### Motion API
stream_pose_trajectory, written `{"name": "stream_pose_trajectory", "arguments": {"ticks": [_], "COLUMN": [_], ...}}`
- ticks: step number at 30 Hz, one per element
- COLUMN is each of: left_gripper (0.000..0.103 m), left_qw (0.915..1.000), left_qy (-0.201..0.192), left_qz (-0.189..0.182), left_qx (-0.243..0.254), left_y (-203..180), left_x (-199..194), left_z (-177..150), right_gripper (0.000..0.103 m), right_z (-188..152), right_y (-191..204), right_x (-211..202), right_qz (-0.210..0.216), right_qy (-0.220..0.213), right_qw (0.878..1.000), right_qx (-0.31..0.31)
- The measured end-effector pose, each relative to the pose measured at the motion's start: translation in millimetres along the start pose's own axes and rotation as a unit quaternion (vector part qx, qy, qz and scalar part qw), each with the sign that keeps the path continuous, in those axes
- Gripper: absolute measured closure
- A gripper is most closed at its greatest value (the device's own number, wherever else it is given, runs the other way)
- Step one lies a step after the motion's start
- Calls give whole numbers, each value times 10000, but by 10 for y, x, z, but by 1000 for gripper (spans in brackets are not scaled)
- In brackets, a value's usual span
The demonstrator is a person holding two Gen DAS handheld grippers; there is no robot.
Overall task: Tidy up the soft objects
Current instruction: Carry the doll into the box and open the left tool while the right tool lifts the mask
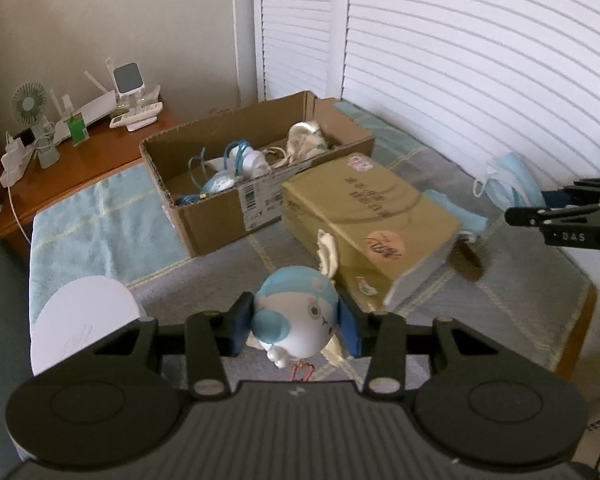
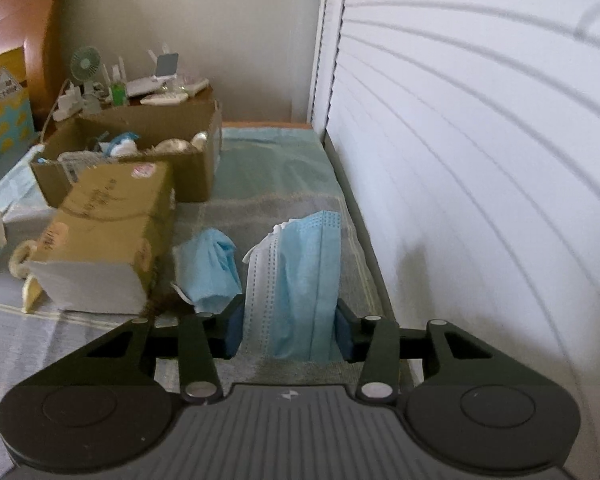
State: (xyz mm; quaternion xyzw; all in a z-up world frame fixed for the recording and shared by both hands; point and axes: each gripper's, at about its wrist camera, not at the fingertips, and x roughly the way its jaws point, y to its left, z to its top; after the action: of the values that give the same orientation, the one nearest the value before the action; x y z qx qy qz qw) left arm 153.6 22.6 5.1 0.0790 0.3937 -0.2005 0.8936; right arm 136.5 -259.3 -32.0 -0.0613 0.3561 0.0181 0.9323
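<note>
The left gripper (image 1: 296,326) pinches a small round plush toy (image 1: 292,316), white with a blue cap and a pale ear, its blue pads pressed against the toy's two sides just above the grey checked blanket (image 1: 228,264) on the bed. The right gripper (image 2: 290,330) is clamped on a folded blue face mask (image 2: 300,280), which stands upright between the pads, its white ear loops bunched at the top left edge. A second, crumpled blue mask (image 2: 208,268) lies on the blanket just left of it, touching or nearly touching a closed tan box (image 2: 104,232) that sits tilted.

Behind the tan box stands an open cardboard box (image 1: 220,208) already holding several soft things, among them blue and white items that are too blurred to name with confidence. A wooden nightstand (image 1: 96,152) beyond it carries a small desk fan (image 1: 30,106) and a router (image 1: 100,106). White slatted doors (image 1: 480,60) run along the right side of the bed.
</note>
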Motion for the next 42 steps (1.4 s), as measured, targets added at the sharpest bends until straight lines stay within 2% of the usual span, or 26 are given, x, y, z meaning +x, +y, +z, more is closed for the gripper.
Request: {"name": "stream_pose_trajectory", "arguments": {"ticks": [4,10,18,24,25,26,28,33,35,42], "left_gripper": [59,59,59,58,52,35,18,16,6,3], "left_qw": [9999,9991,9979,9972,9970,9969,9956,9935,9938,9958], "left_qy": [-114,-416,-517,-434,-435,-408,-411,-538,-597,-602], "left_qz": [-24,67,343,516,555,591,712,771,705,617], "left_qx": [-27,-12,-165,-311,-314,-315,-460,-644,-625,-310], "left_y": [16,152,455,647,674,702,755,817,781,386], "left_x": [-129,-169,238,604,654,703,747,558,418,-33], "left_z": [109,467,1069,1260,1270,1272,1242,1100,1019,584], "right_gripper": [53,53,53,53,53,53,53,53,53,53], "right_z": [71,234,433,494,511,523,534,554,569,709], "right_y": [32,151,307,376,395,408,430,481,503,587], "right_x": [-200,-426,-444,-412,-395,-382,-358,-298,-289,-254], "right_qz": [129,318,458,453,436,446,473,515,537,723], "right_qy": [-186,-508,-688,-715,-725,-718,-704,-624,-619,-618], "right_qw": [9997,9980,9958,9949,9948,9947,9944,9941,9938,9917], "right_qx": [-46,-186,-392,-555,-571,-591,-634,-723,-757,-865]}}
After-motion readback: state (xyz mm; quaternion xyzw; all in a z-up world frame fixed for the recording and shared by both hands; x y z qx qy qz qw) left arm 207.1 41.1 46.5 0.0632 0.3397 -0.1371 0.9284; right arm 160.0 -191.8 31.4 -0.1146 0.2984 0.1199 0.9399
